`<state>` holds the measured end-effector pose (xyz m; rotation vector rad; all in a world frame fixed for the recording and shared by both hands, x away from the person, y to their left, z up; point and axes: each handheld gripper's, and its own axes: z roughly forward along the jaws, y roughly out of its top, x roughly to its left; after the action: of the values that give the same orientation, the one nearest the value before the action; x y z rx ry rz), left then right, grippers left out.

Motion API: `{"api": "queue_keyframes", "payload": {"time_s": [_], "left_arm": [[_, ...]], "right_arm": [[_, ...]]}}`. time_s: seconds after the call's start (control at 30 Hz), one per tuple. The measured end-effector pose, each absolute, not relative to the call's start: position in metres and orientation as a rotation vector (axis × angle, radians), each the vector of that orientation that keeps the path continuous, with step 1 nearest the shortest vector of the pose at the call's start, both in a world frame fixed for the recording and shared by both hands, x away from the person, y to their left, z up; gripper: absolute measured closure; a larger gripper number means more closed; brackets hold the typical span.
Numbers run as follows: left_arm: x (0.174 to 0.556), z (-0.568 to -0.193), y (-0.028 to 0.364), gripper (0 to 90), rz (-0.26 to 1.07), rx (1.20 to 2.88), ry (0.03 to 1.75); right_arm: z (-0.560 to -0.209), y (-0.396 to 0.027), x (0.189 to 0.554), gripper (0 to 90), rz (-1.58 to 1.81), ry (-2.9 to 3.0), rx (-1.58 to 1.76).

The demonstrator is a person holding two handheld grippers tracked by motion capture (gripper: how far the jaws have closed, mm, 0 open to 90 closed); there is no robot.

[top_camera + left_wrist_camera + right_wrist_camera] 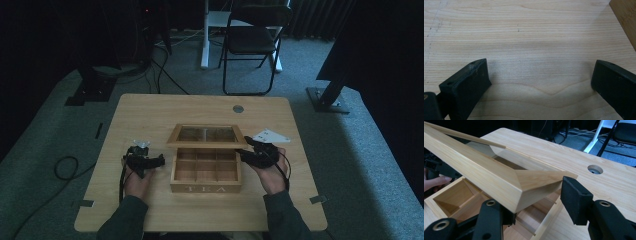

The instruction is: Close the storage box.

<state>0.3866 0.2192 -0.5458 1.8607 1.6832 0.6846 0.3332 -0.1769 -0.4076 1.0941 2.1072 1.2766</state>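
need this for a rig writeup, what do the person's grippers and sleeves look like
Both grippers, the left gripper and the right gripper, are black, each with two blocky, flat-faced black jaws. The right gripper's arms show round metal-ringed holes. A black cable trails from each. The right gripper carries a pale three-cornered plate with small dark dots; the left carries a smaller pale fitting. The person wears dark green long sleeves.

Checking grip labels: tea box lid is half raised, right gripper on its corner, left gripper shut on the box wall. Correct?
Not quite: the left gripper is open over bare table, beside the box, as the left gripper view shows. The rest holds: the lid is half raised with its corner between the right gripper jaws.
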Motion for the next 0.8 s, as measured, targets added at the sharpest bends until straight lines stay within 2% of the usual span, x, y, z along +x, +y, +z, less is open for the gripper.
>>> {"api": "queue_keyframes", "payload": {"time_s": [0.8], "left_arm": [[0.3866,-0.546,0.219,1.7,0.684,1.856,1.685]], "right_arm": [[-0.417,-0.1787,0.3255,48.9,1.274,2.129,1.099]]}}
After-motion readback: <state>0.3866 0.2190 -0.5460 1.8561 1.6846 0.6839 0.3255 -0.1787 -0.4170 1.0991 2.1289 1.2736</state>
